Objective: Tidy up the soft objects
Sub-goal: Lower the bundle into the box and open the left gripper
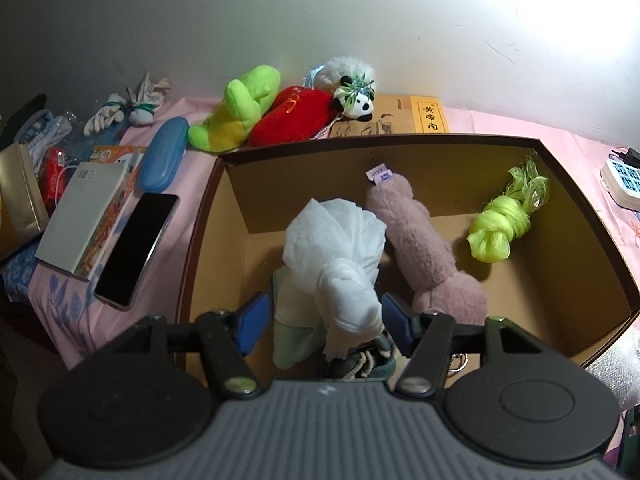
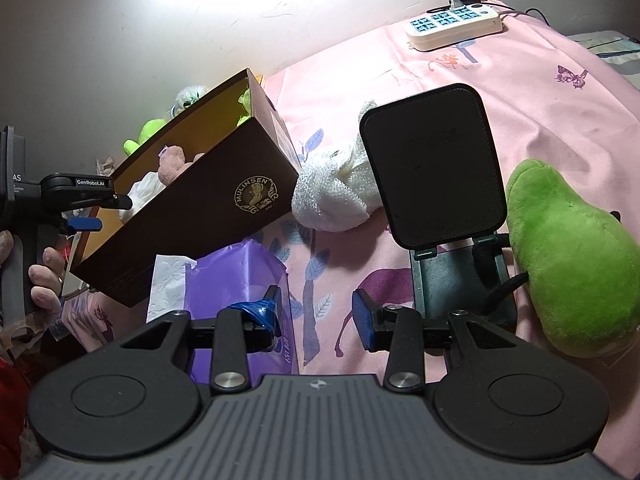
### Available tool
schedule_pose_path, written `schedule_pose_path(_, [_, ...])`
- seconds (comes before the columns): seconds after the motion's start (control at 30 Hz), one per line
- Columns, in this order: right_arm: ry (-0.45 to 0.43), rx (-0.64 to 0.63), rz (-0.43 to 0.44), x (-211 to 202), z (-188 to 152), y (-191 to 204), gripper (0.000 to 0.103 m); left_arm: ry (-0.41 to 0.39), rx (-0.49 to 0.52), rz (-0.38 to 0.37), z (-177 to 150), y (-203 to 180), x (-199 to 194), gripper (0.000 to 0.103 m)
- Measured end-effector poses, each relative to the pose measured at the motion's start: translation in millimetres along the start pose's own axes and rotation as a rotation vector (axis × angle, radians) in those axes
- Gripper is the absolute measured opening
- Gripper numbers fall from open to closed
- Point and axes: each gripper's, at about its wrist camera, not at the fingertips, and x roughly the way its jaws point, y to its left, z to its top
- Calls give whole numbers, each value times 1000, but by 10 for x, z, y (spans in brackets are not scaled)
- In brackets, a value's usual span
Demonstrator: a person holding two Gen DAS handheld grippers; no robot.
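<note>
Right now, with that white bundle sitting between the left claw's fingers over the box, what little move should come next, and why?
Probably lift the left gripper straight up and away. Its jaws stand apart on either side of the white cloth bundle, which seems to rest inside the brown box beside the pink plush, so it looks delivered. The right gripper is open over the pink sheet.

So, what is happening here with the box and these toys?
A person is sorting soft things into a brown cardboard box. The left gripper is open over the box, around a white cloth bundle; a pink plush and a lime yarn knot already lie inside. The right gripper is open and empty above the pink sheet.
</note>
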Motion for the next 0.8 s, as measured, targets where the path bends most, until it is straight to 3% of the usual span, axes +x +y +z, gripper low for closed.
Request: schedule_pose_path(0.8, [53,-58,89,40,72,-67,22,-24,15,135,-174,-154,-484,68])
